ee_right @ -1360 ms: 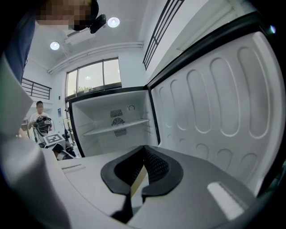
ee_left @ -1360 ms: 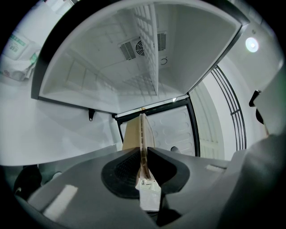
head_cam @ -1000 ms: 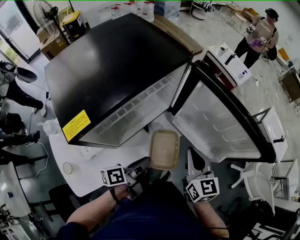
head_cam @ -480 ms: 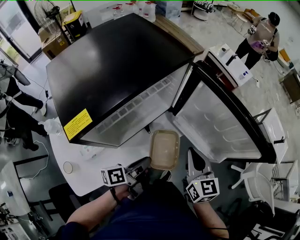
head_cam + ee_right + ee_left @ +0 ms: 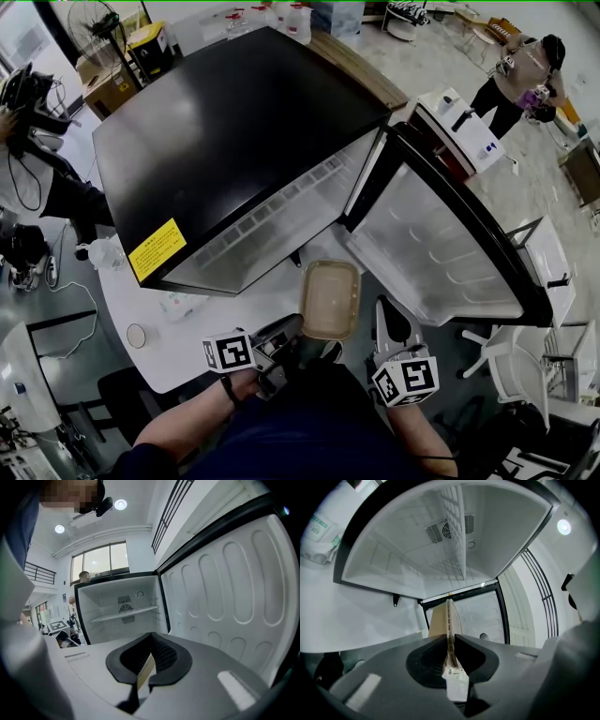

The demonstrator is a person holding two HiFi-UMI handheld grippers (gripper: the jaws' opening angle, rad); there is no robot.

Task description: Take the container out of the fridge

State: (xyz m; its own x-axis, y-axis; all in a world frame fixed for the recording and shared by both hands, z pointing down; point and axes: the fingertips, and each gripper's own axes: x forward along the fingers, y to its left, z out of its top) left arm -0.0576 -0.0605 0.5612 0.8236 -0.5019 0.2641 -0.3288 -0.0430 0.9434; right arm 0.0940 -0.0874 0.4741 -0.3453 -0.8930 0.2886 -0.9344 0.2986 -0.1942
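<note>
A shallow tan container (image 5: 329,298) hangs in front of the open fridge (image 5: 234,122), outside its compartment. My left gripper (image 5: 289,332) is shut on the container's near rim. In the left gripper view that rim runs edge-on (image 5: 449,620) up between the two black pads. My right gripper (image 5: 382,306) floats just right of the container, beside the open door (image 5: 441,244). Its jaws meet at the tips (image 5: 151,635), and nothing shows beyond them.
The fridge's white compartment (image 5: 440,541) looks bare, with one shelf (image 5: 124,611). The fridge stands on a white table (image 5: 187,328). A white appliance (image 5: 459,122) sits behind the door, and a white chair (image 5: 511,361) is at lower right. People stand at the far right (image 5: 520,75) and left edge.
Both grippers and the container stay where they were. Only the people at the left edge and far right have shifted.
</note>
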